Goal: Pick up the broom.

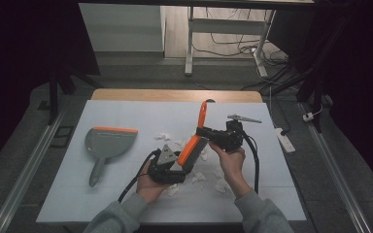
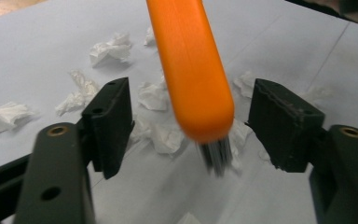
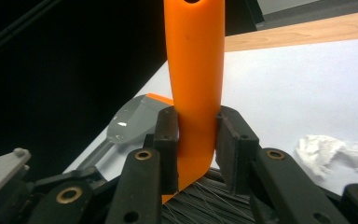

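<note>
**Brush held over the paper scraps**

The right gripper (image 3: 196, 140) clamps the orange brush (image 1: 193, 145) by its handle, bristles angled down toward the crumpled paper scraps (image 1: 198, 176) on the white table (image 1: 126, 194), likely to sweep them up. The left gripper (image 2: 191, 126) stands open, jaws either side of the brush's near end without touching. The grey dustpan (image 1: 108, 143) waits well to the left.

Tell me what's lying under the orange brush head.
Under the brush, crumpled paper scraps lie on the white table. The bristles hang above them; whatever sits directly behind the head is covered.
</note>
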### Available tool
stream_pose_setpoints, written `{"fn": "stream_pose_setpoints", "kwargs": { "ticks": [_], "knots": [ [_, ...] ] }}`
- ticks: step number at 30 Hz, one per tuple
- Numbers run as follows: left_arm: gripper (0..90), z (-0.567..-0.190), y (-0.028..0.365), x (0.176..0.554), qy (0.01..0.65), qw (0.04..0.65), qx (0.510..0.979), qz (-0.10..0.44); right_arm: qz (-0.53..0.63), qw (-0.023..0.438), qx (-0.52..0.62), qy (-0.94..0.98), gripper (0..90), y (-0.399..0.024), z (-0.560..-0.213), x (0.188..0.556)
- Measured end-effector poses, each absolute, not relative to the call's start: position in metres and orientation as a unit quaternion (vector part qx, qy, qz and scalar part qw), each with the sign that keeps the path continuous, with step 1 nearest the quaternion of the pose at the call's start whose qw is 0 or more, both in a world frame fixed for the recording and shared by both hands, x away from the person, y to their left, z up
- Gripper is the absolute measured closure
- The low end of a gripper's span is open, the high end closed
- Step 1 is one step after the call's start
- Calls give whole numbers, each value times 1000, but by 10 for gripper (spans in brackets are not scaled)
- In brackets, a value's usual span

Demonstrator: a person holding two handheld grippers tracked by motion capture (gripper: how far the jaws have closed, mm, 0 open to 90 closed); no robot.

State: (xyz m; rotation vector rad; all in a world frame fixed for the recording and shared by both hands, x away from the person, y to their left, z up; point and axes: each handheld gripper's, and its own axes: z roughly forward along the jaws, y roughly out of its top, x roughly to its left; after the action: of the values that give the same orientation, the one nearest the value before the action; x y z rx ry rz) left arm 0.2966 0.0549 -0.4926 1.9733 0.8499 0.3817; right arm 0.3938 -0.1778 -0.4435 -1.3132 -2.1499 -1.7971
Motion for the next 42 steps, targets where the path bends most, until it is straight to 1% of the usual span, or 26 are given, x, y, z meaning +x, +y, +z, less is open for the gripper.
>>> {"fn": "stream_pose_setpoints", "kwargs": {
  "ticks": [1, 2, 3, 5, 6, 9, 11, 12, 21, 23, 24, 25, 26, 27, 30, 31, 32, 34, 38, 42],
  "knots": [
    [352, -493, 55, 297, 347, 463, 800, 158, -583, 24, -427, -691, 708, -176, -444, 393],
    [393, -494, 55, 298, 349, 464, 798, 161, -587, 22, -428, -687, 708, -175, -445, 391],
    [393, -494, 56, 299, 352, 466, 795, 162, -587, 22, -428, -687, 708, -175, -445, 391],
    [433, -496, 57, 301, 356, 469, 791, 163, -593, 30, -430, -680, 708, -174, -446, 390],
    [501, -497, 58, 303, 360, 475, 787, 161, -597, 40, -434, -674, 708, -173, -448, 390],
    [696, -497, 59, 304, 359, 477, 786, 159, -601, 39, -434, -670, 708, -170, -451, 388],
    [730, -497, 63, 307, 373, 474, 785, 138, -602, 39, -434, -669, 707, -168, -453, 387],
    [759, -496, 64, 308, 377, 473, 784, 140, -606, 38, -433, -666, 707, -168, -453, 386],
    [772, -485, 73, 307, 367, 469, 790, 148, -617, 45, -427, -659, 697, -167, -451, 385],
    [774, -482, 76, 307, 362, 469, 791, 151, -620, 43, -420, -661, 682, -167, -449, 384],
    [774, -480, 78, 307, 360, 470, 792, 151, -616, 30, -412, -671, 657, -166, -446, 383],
    [774, -478, 81, 307, 357, 473, 791, 152, -616, 30, -412, -671, 657, -166, -446, 383],
    [775, -476, 83, 307, 355, 473, 792, 153, -616, 20, -406, -675, 637, -166, -444, 382],
    [776, -474, 87, 307, 356, 475, 790, 152, -616, 4, -395, -682, 591, -166, -438, 380],
    [777, -470, 98, 309, 357, 479, 788, 148, -618, -4, -383, -686, 567, -169, -433, 379],
    [777, -468, 101, 310, 355, 478, 790, 145, -615, -8, -370, -696, 528, -172, -428, 378],
    [777, -466, 104, 310, 352, 473, 794, 146, -615, -8, -370, -696, 528, -172, -428, 378],
    [777, -462, 110, 310, 344, 468, 801, 145, -597, -21, -345, -724, 486, -175, -423, 376],
    [777, -456, 118, 309, 331, 458, 813, 142, -565, -33, -312, -763, 454, -180, -422, 373],
    [777, -452, 122, 309, 313, 440, 832, 127, -541, -48, -283, -790, 430, -184, -422, 367]
  ]
}}
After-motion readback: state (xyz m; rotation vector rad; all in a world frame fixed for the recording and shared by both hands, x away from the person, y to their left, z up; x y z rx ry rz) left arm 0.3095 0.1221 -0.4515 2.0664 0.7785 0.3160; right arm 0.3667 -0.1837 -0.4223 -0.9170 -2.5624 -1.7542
